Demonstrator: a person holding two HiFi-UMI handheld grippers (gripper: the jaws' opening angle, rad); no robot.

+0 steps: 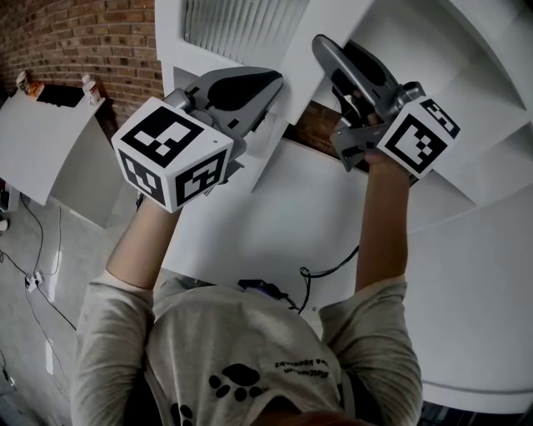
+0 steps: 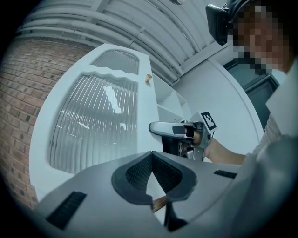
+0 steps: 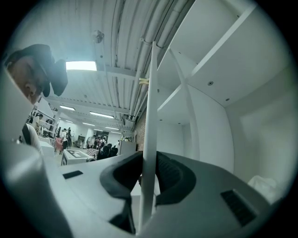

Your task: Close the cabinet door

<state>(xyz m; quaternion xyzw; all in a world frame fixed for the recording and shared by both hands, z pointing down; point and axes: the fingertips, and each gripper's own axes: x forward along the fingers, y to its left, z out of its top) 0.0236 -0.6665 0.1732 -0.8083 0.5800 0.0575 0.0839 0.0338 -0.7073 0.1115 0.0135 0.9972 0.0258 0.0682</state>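
Observation:
The white cabinet door (image 2: 93,121), with a ribbed glass panel (image 1: 241,25) and a small knob (image 2: 148,78), stands open. In the right gripper view its thin free edge (image 3: 148,139) runs upright between the jaws, which press on it from both sides. My right gripper (image 1: 321,42) is shut on that edge and also shows in the left gripper view (image 2: 153,128). My left gripper (image 1: 268,79) is beside it, low against the door's outer face. Its fingertips (image 2: 151,154) meet, with nothing held. The cabinet's open shelves (image 3: 205,69) lie to the right of the door.
A white counter (image 1: 316,225) runs below the cabinet, with a black cable (image 1: 329,270) hanging at its near edge. A brick wall (image 1: 75,42) and a low white unit (image 1: 50,141) are on the left. Cables (image 1: 33,283) lie on the floor. People stand far off in the hall (image 3: 100,142).

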